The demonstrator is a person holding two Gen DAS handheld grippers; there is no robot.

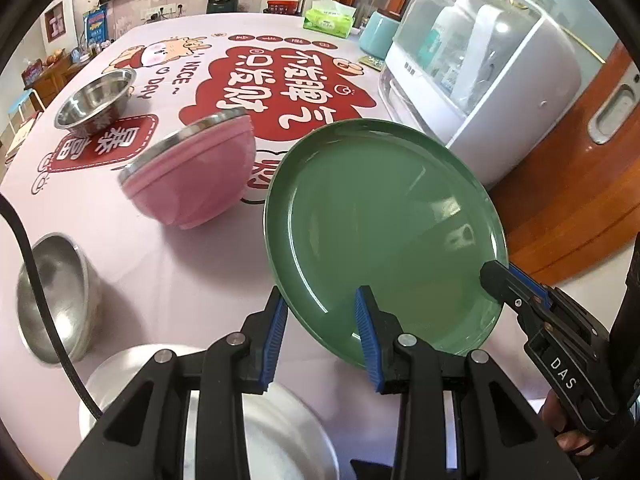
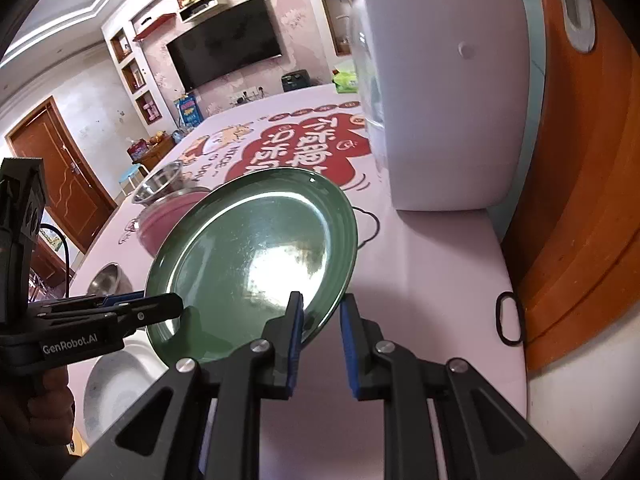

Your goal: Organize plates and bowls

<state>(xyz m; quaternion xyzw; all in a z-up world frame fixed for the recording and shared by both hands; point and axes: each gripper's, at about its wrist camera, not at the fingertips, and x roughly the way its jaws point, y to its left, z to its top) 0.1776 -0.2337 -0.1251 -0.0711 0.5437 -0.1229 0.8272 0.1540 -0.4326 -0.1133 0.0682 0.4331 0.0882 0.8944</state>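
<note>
A green plate [image 1: 380, 220] is held tilted above the table; it also shows in the right wrist view [image 2: 256, 256]. My left gripper [image 1: 322, 300] has its jaws around the plate's near rim with a wide gap. My right gripper [image 2: 320, 304] has its jaws around the plate's other rim, closer together; it shows in the left wrist view [image 1: 496, 276] at the plate's right edge. A pink bowl [image 1: 196, 176] lies tipped on the tablecloth behind the plate. A steel bowl [image 1: 96, 100] stands farther back, another steel bowl [image 1: 56, 296] at left, a steel plate [image 1: 280, 440] under my left gripper.
A white dish cabinet with a clear lid [image 1: 480, 76] stands at the table's right, close behind the plate; it also shows in the right wrist view [image 2: 448, 92]. An orange door [image 2: 580, 200] is beyond the table edge. A tissue pack [image 1: 328, 20] sits at the far end.
</note>
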